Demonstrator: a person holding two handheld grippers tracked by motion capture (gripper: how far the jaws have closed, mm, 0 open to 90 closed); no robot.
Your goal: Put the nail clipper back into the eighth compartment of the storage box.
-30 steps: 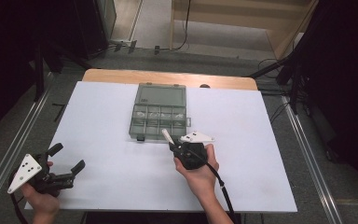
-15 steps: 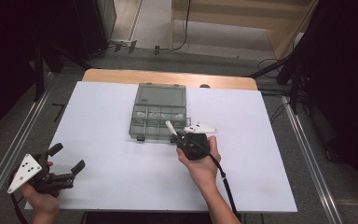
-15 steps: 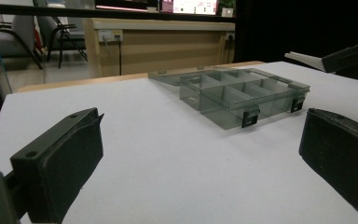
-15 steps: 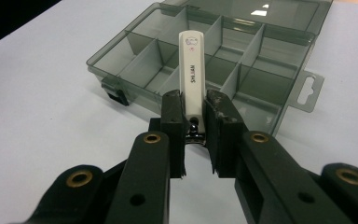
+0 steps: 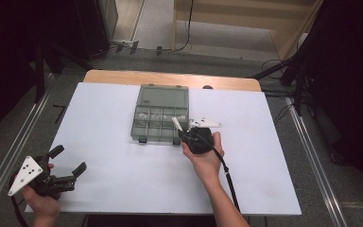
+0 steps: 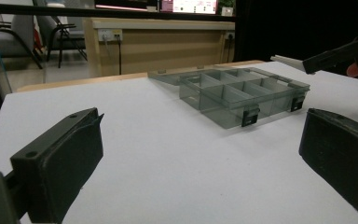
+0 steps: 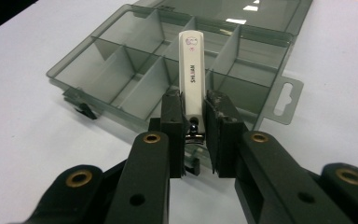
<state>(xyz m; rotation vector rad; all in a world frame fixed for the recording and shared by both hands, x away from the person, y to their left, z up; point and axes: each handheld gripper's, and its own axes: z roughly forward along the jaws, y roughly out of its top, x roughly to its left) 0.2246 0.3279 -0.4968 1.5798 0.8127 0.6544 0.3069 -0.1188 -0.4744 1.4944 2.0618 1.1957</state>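
My left gripper [image 5: 61, 166], jaws apart and empty, rests well in front of the box [image 5: 161, 113]. My right gripper [image 7: 195, 122] is clamped on a white nail clipper [image 7: 191, 74] just over the box's front edge. I should lower it slowly into one compartment, keeping it level.
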